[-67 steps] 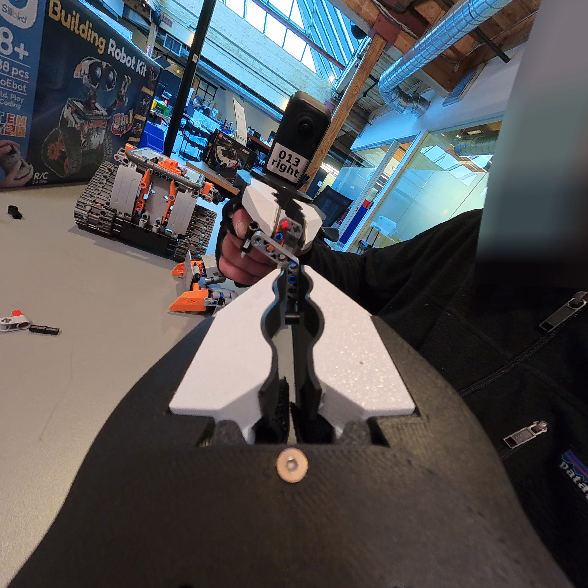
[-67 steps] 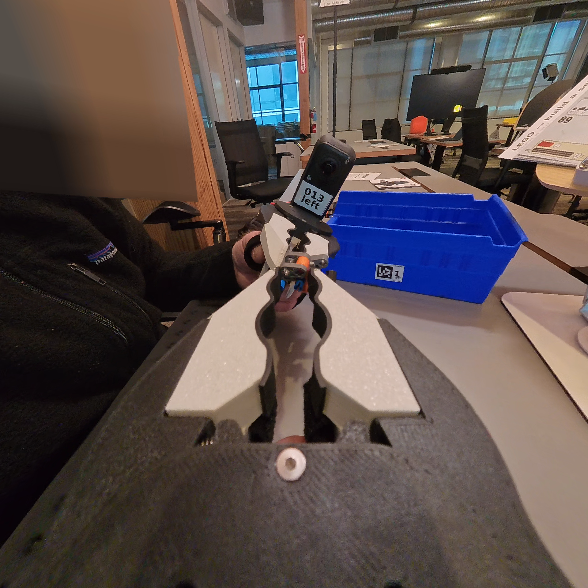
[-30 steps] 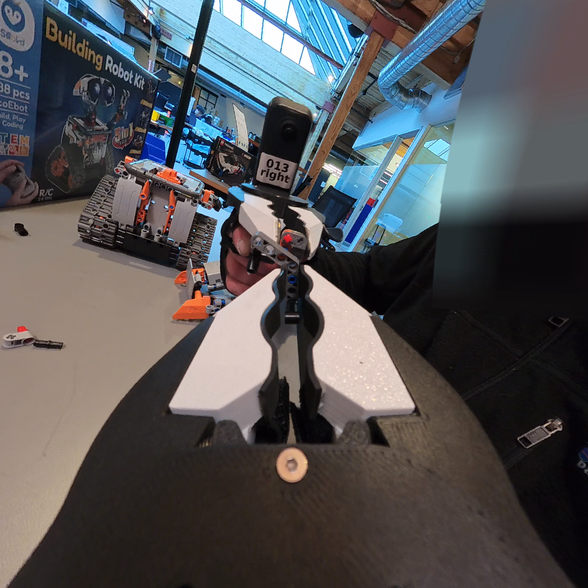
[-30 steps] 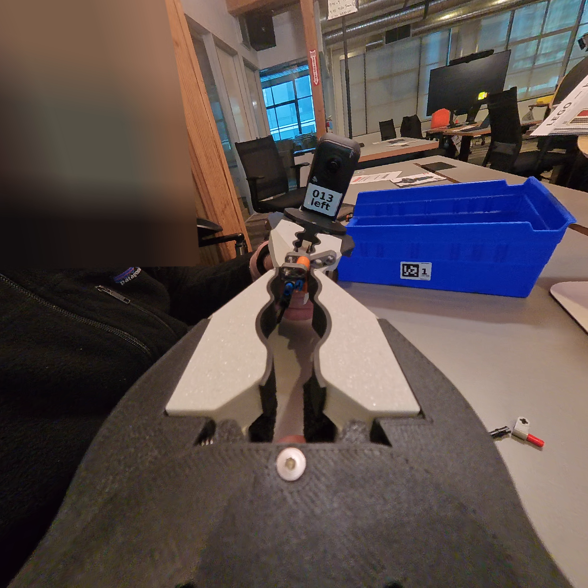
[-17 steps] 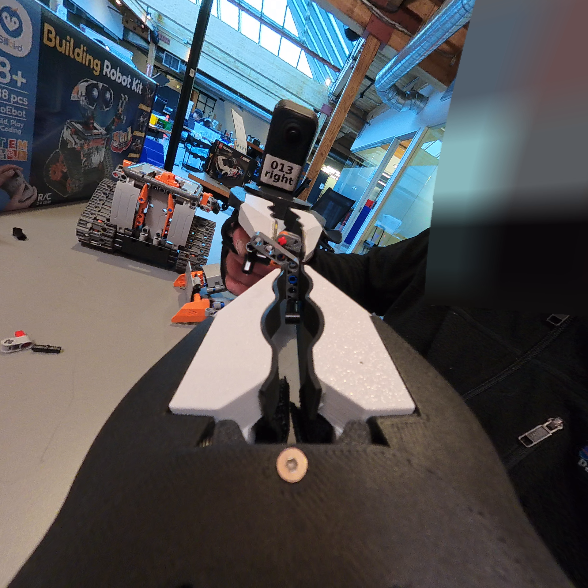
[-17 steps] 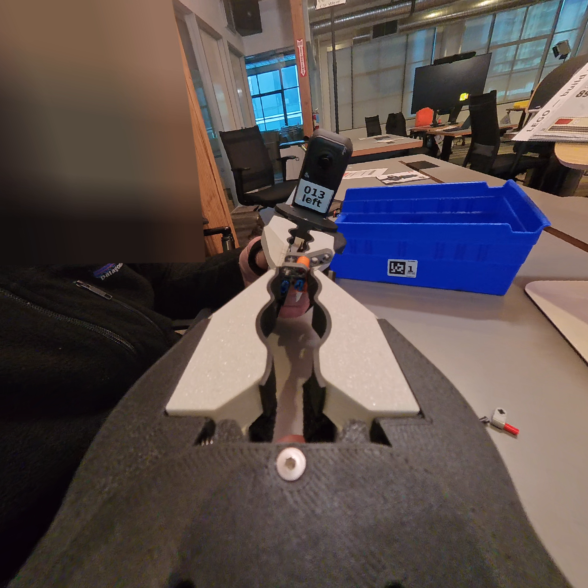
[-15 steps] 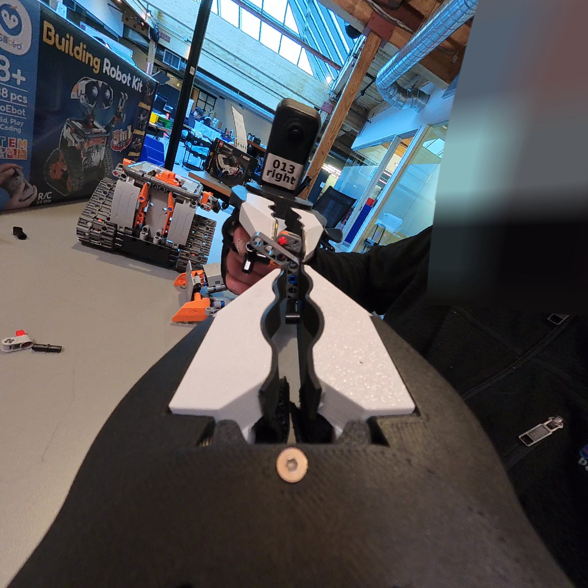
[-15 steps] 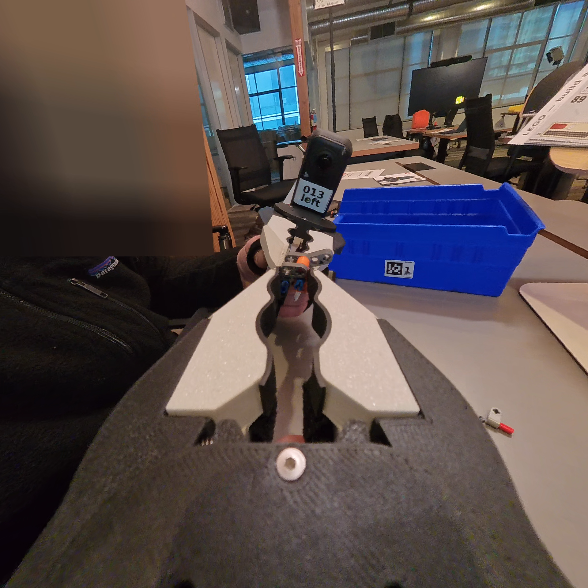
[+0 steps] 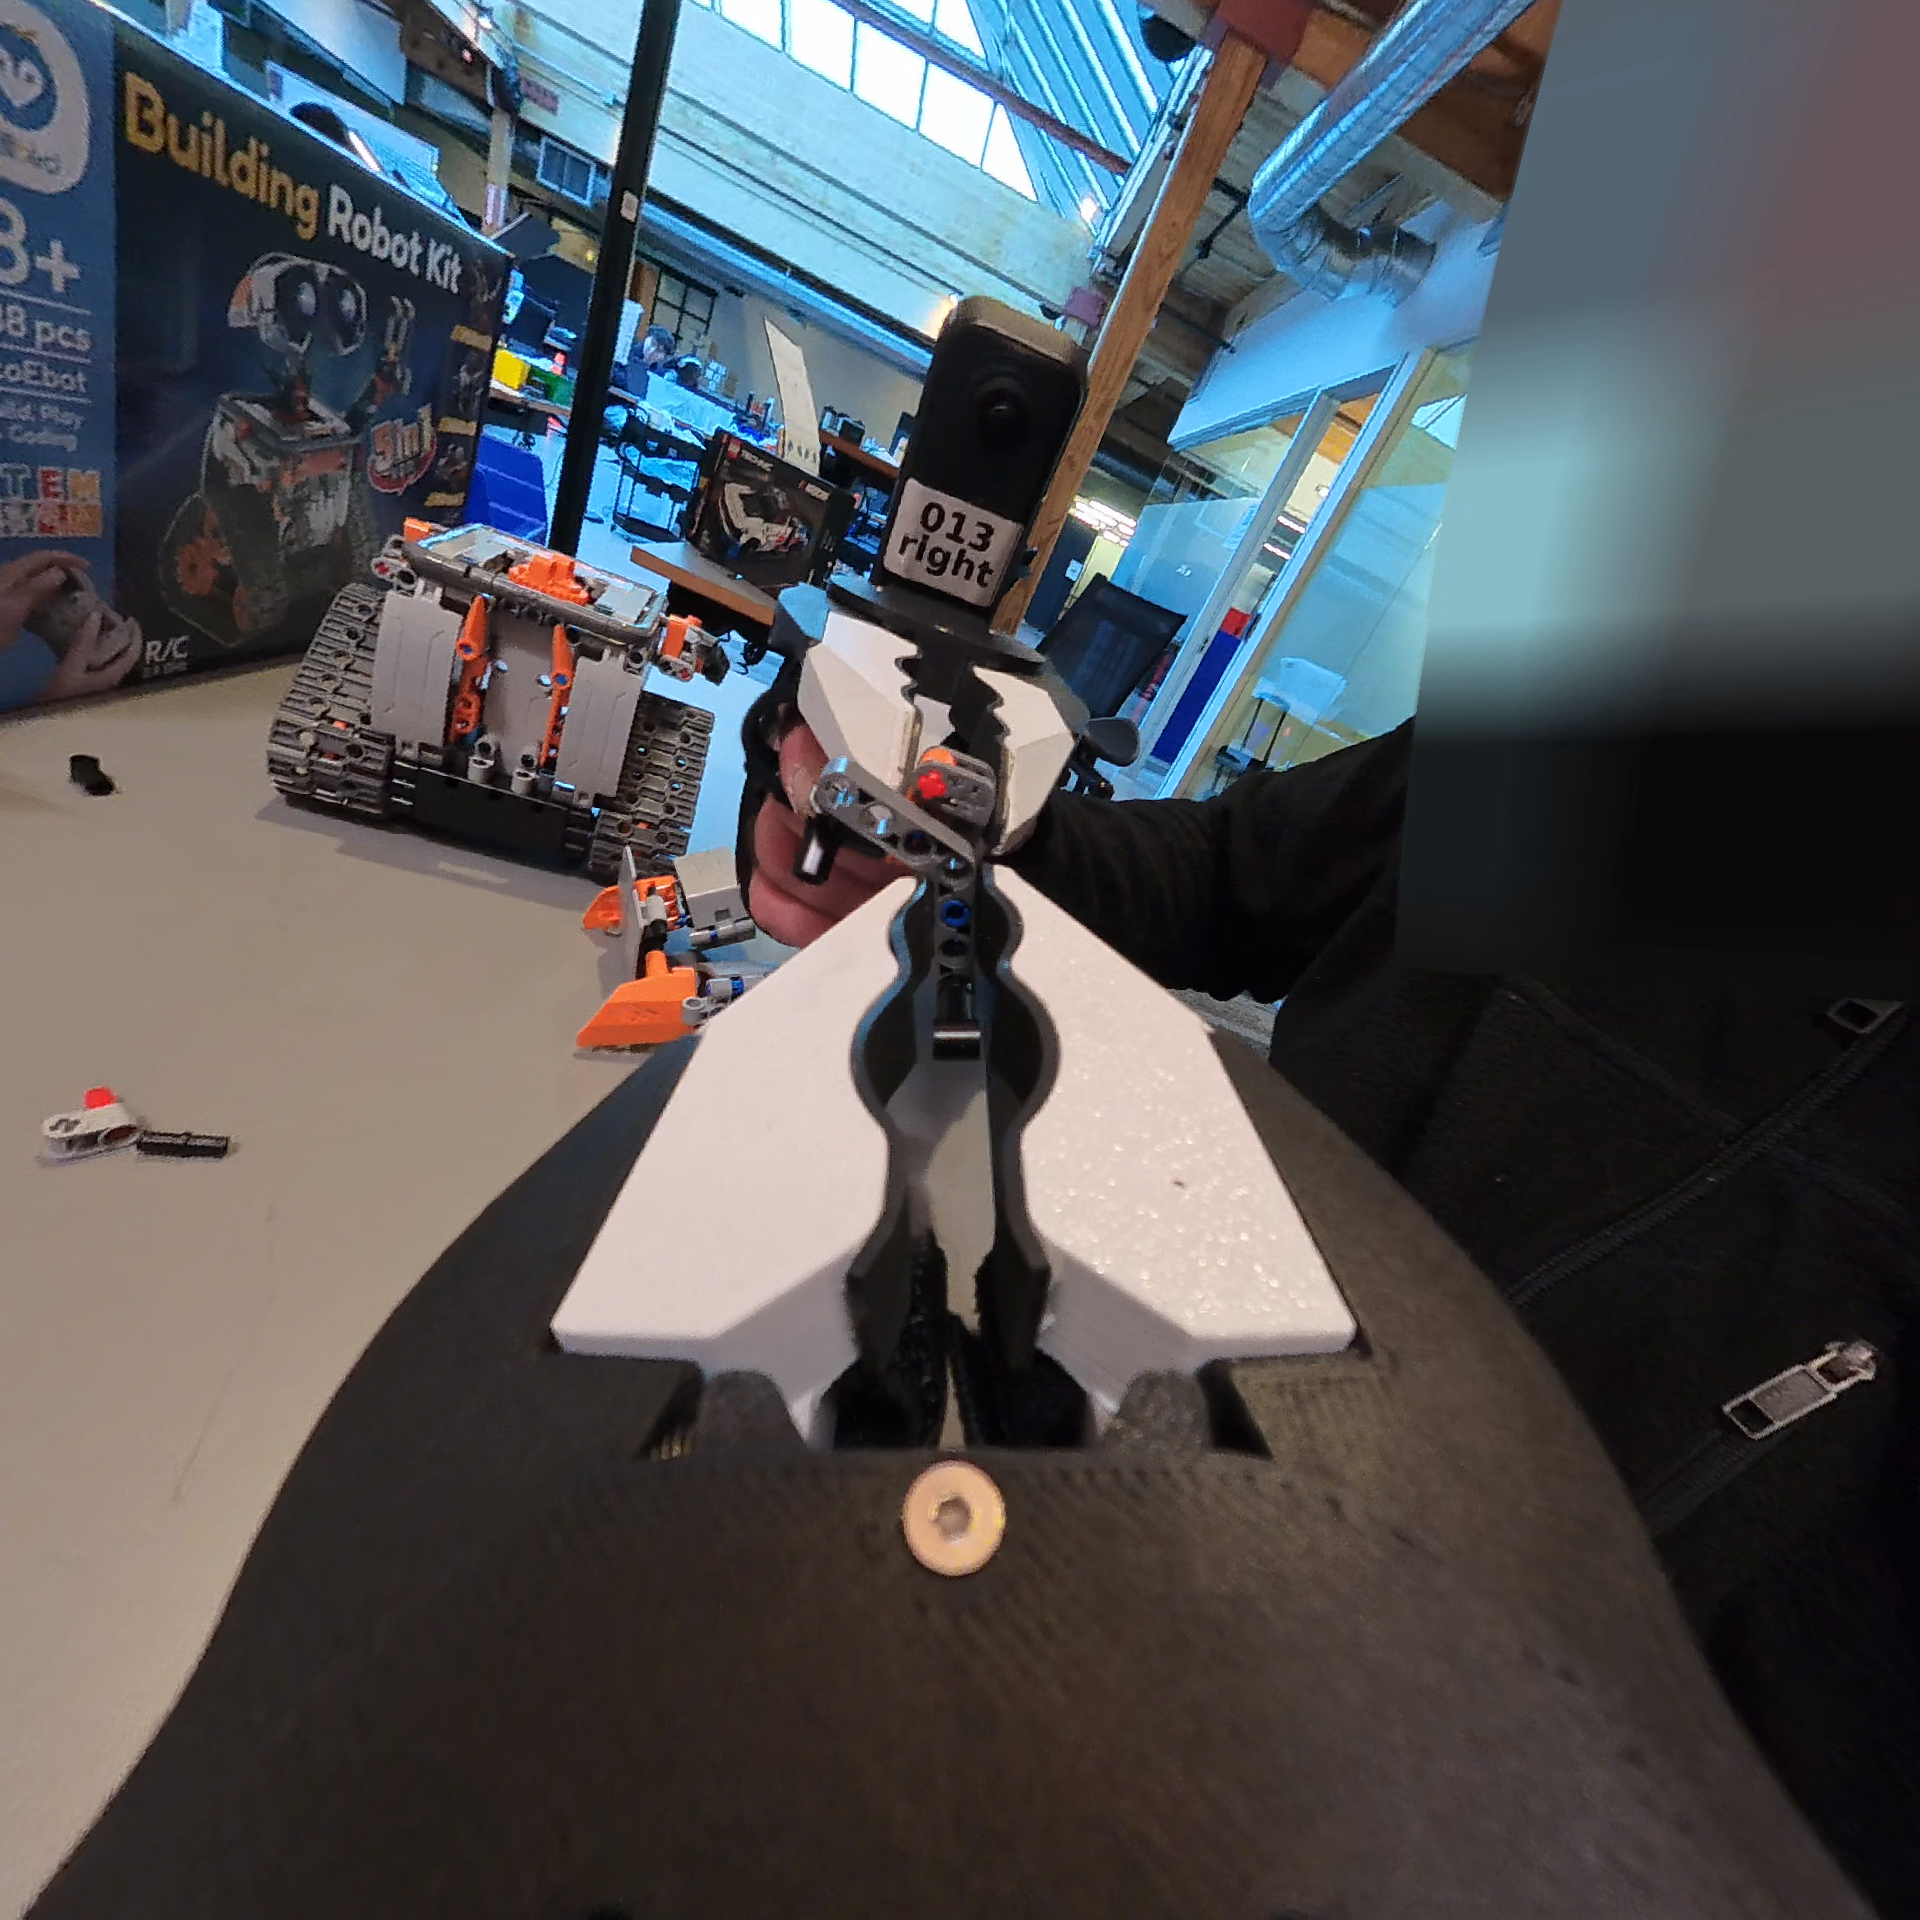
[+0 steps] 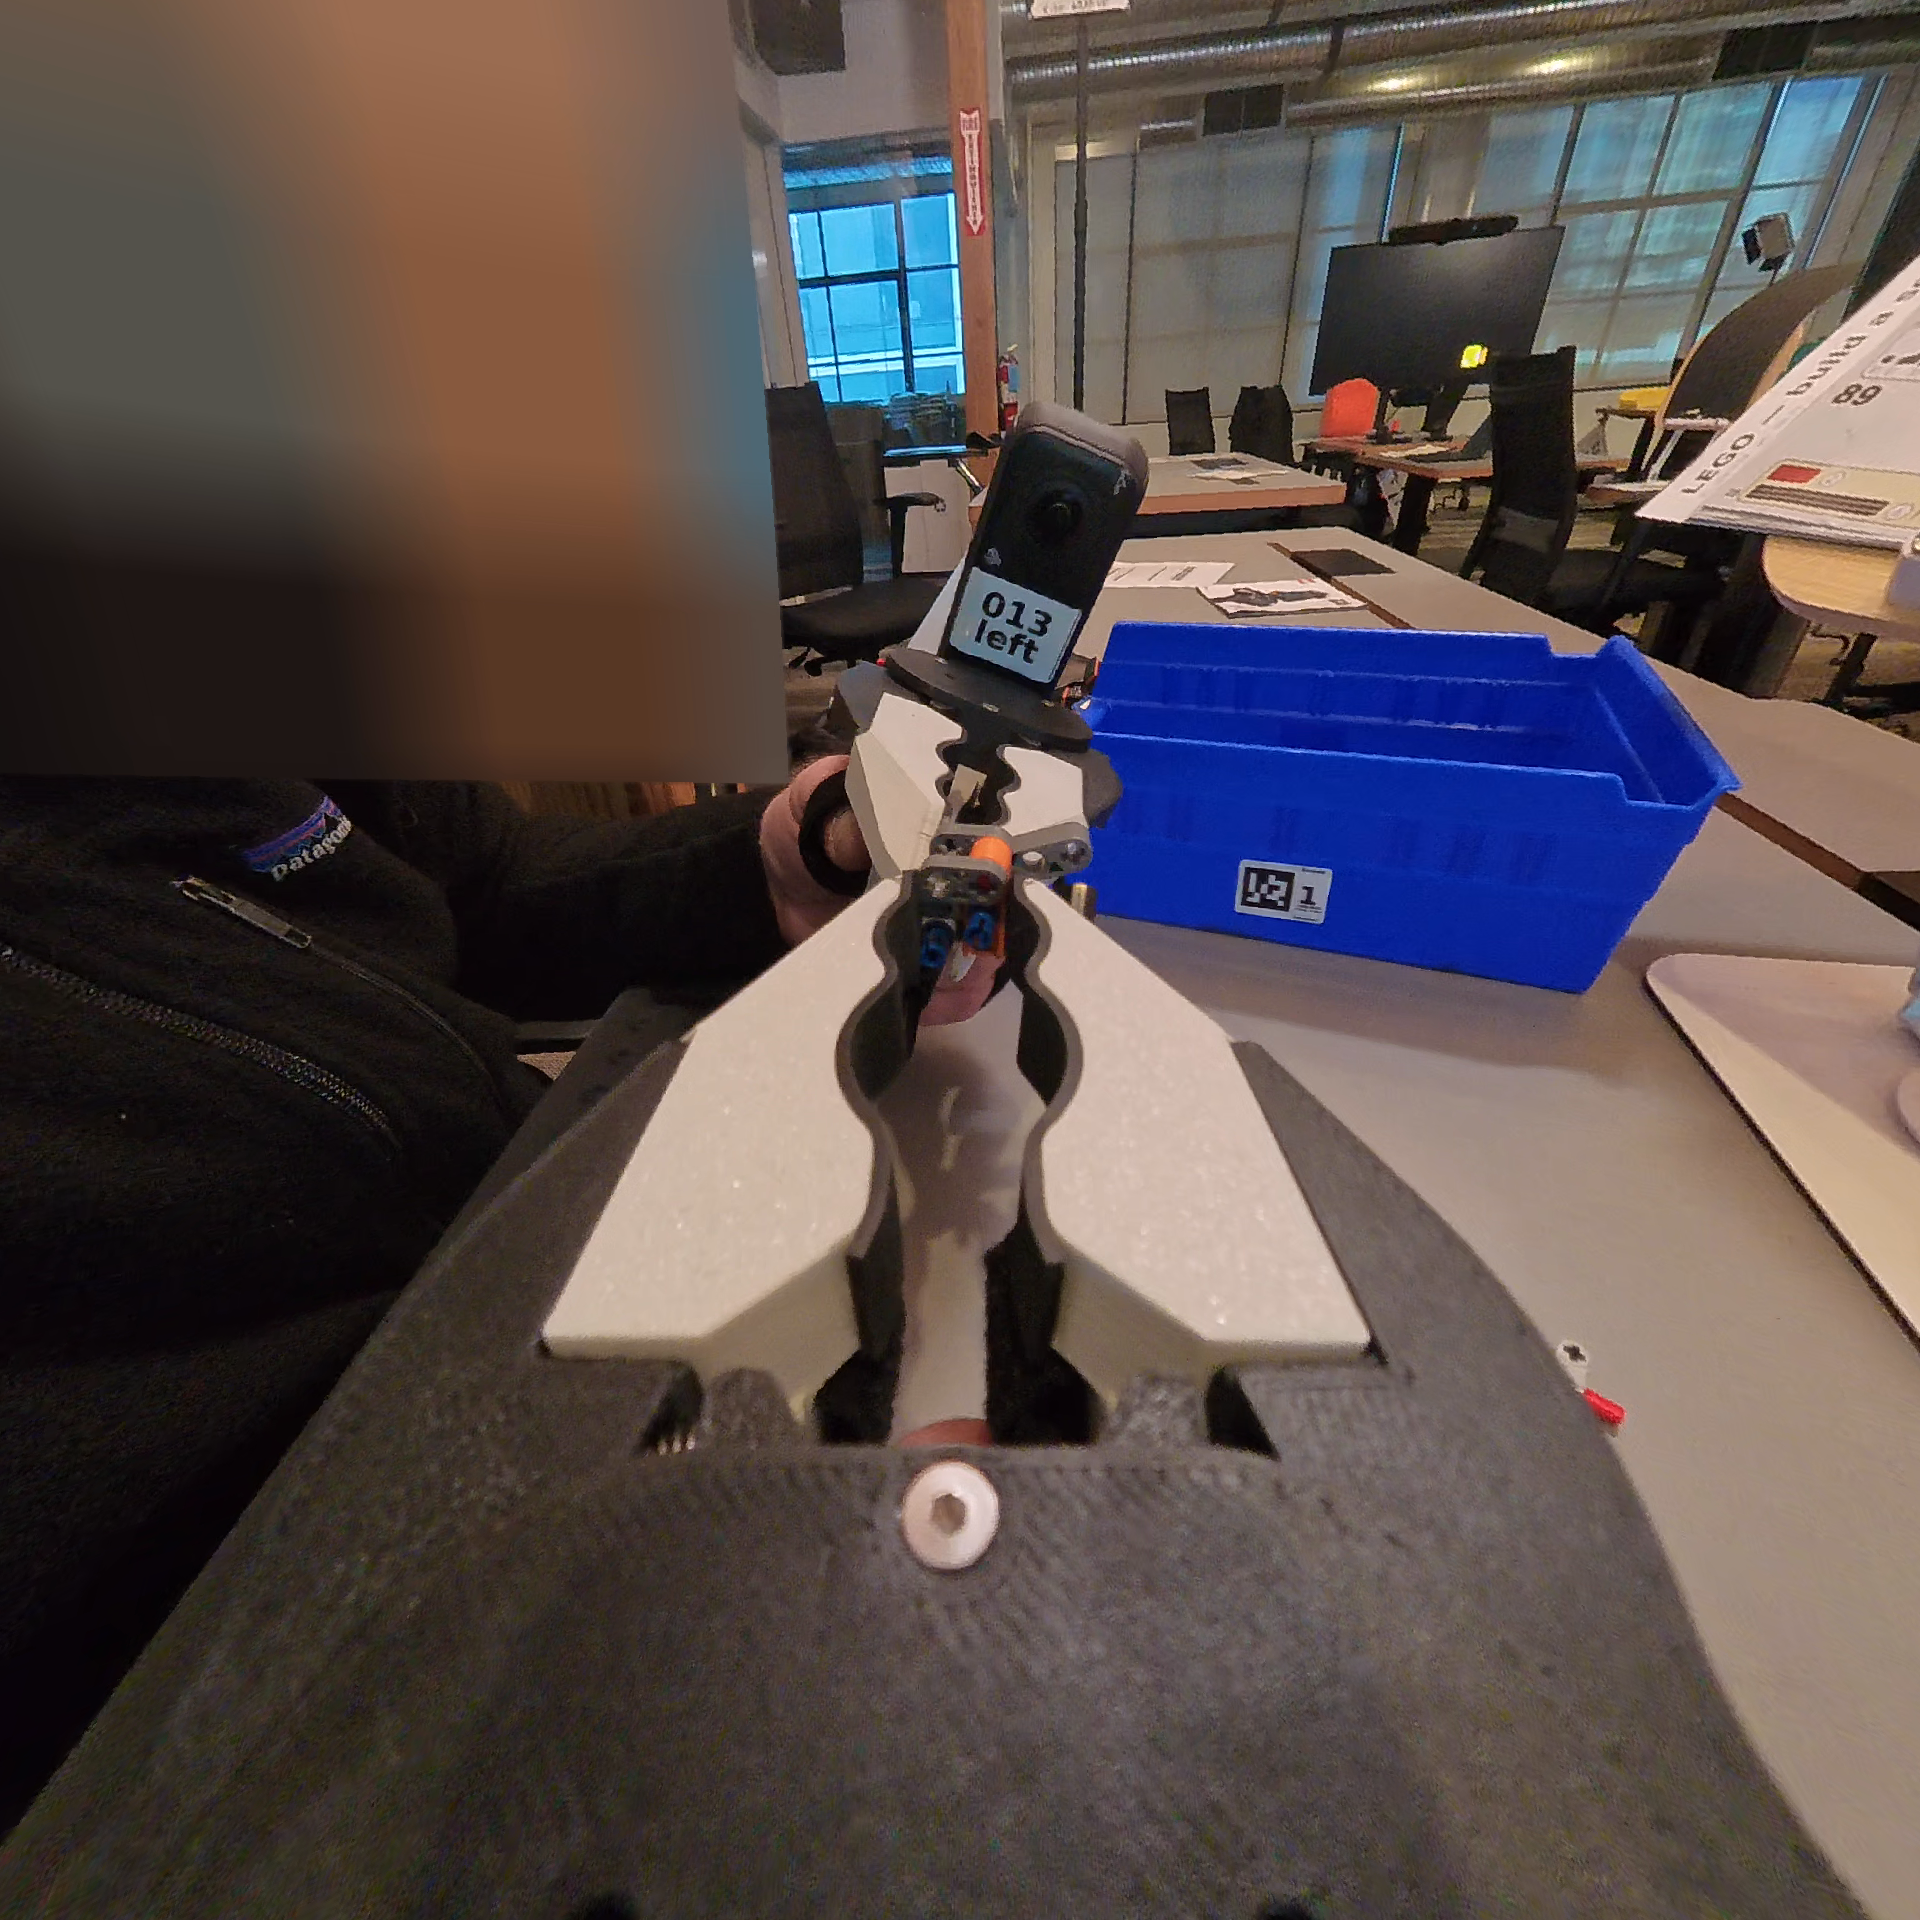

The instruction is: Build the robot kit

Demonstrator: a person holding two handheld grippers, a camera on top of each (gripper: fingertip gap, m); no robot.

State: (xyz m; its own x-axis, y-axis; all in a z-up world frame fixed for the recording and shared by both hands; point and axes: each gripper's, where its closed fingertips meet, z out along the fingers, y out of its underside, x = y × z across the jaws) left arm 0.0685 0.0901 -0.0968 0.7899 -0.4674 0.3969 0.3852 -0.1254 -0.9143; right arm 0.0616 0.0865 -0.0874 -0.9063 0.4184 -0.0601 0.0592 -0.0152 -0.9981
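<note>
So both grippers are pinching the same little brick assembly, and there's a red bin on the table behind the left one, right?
Not quite: the bin is blue, as the right wrist view shows. Both grippers, left and right, do grip the brick assembly.

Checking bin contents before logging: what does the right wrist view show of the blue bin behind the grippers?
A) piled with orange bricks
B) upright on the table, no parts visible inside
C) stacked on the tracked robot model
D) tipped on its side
B: the blue bin stands upright on the grey table, and the inner walls that show are bare; its floor is hidden from this angle.
</note>
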